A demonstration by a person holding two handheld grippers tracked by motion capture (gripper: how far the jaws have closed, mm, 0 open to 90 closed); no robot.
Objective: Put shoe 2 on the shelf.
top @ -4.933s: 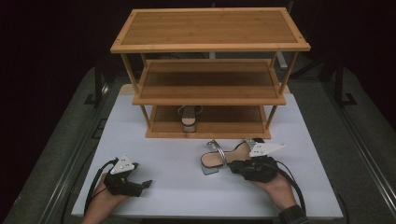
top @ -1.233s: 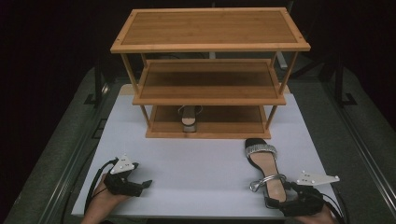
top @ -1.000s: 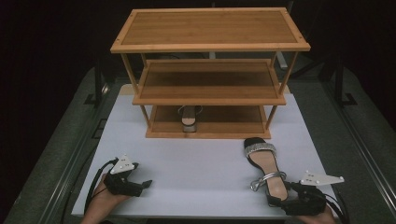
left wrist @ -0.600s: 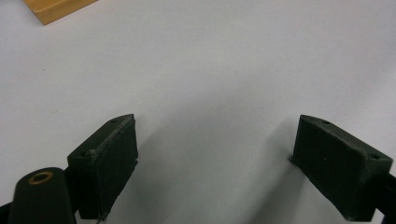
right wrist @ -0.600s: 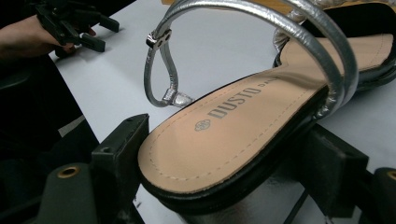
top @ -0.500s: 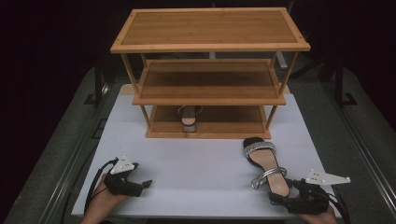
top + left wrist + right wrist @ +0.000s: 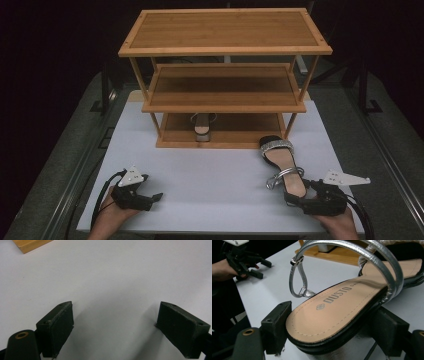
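the heel of a silver-strapped sandal (image 7: 342, 307) is clamped between the right gripper (image 7: 334, 336) jaws above the white table (image 7: 274, 287).

silver-strapped sandal (image 7: 283, 165) lies flat on white table, toe toward the rack.

High view: above the near edge of the surface (image 7: 215, 165), facing forward and down, far off.
Left gripper view: low, close over bare surface, a rack (image 7: 30, 244) corner at top.
Right gripper view: very close on the sandal (image 7: 342, 312) heel.
Shared: the sandal, rack, left gripper (image 7: 249, 263).
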